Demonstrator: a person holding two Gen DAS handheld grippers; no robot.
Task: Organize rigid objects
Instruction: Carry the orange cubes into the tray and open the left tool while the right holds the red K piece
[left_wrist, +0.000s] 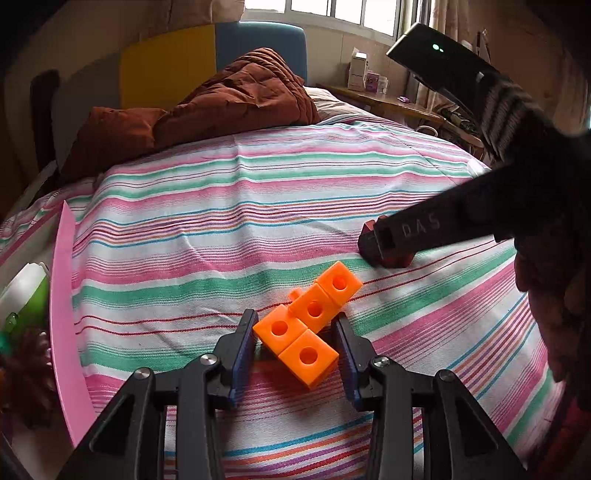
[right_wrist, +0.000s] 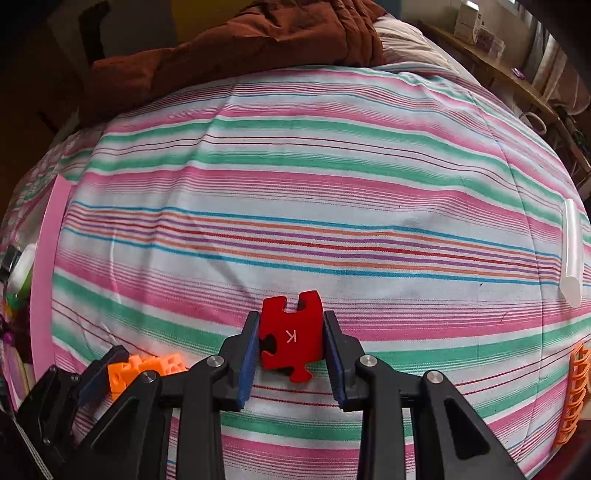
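A chain of several orange cubes (left_wrist: 308, 356) with round holes lies on the striped bedspread (left_wrist: 258, 206). My left gripper (left_wrist: 295, 317) is shut on it, a pad against each side. In the right wrist view the same cubes (right_wrist: 173, 362) show at lower left inside the left gripper (right_wrist: 140, 365). A red puzzle-shaped block (right_wrist: 291, 336) marked K sits on the bedspread (right_wrist: 295, 184), and my right gripper (right_wrist: 291, 315) is shut on it, both pads pressing its sides. From the left wrist view the right gripper (left_wrist: 380, 240) points steeply down over that red block (left_wrist: 397, 260), held by a dark-sleeved hand.
A pink bin rim (left_wrist: 62, 295) with toys inside runs along the left edge. A brown quilt (left_wrist: 236, 96) is heaped at the head of the bed. A white cylinder (right_wrist: 570, 258) and an orange lattice piece (right_wrist: 576, 387) lie at the right. A cluttered shelf (left_wrist: 388, 99) stands beyond.
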